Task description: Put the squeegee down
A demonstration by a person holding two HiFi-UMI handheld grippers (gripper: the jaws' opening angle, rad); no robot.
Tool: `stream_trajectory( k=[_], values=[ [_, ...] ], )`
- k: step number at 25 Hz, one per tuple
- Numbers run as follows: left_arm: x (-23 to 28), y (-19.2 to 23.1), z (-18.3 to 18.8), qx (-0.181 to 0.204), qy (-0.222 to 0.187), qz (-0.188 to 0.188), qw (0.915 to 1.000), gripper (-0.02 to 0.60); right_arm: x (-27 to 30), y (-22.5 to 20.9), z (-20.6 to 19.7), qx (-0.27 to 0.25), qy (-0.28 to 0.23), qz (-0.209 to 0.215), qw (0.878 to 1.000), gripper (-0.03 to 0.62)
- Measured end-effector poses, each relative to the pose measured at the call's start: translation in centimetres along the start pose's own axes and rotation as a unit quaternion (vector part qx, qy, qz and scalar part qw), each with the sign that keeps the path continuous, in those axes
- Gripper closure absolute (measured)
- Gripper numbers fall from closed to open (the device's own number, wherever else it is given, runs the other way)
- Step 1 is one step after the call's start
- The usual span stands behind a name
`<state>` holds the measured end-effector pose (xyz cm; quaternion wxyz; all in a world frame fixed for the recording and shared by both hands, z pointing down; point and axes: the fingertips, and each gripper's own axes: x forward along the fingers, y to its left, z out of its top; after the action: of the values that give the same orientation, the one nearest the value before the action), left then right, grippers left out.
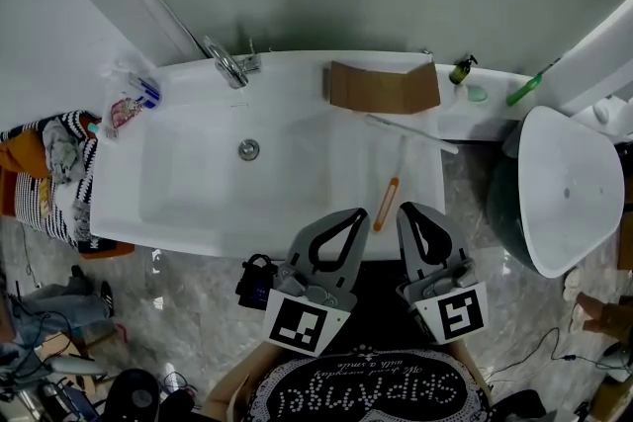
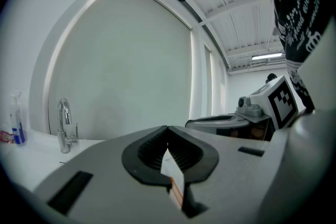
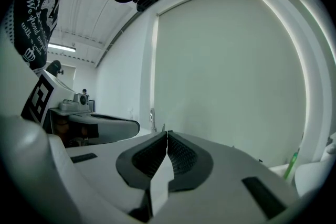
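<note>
The head view is lit softly and evenly from above. The white basin [image 1: 198,203] is the brightest surface and nearly washed out, small glints sit on the polished stone floor [image 1: 188,311], the lower edge is dim, and straight lines bow toward the rim. Both gripper views are strong fisheye pictures with black corners and curved wall lines, with a ceiling strip light [image 2: 268,56] glowing in the left one and a second strip light [image 3: 62,48] in the right. The left gripper [image 2: 168,132] and right gripper [image 3: 167,136] fill the foregrounds slightly soft, with dark shade in their jaw hollows.
</note>
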<state>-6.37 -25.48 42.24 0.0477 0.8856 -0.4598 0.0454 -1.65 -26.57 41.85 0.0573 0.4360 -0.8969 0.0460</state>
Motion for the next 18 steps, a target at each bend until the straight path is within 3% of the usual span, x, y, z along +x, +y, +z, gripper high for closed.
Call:
stream_trajectory(
  k=[4, 18],
  values=[
    [-0.14, -0.11, -0.29, 0.013, 0.009, -0.012, 0.9998, 0.577, 0.14, 0.25, -0.17, 0.001, 0.003, 0.0, 1.0, 0.574],
    [-0.36, 0.59, -0.1, -0.014, -0.002, 0.003, 0.9999, 0.577, 0.57, 0.37, -0.43, 0.004, 0.015, 0.002, 1.0, 0.574]
  ],
)
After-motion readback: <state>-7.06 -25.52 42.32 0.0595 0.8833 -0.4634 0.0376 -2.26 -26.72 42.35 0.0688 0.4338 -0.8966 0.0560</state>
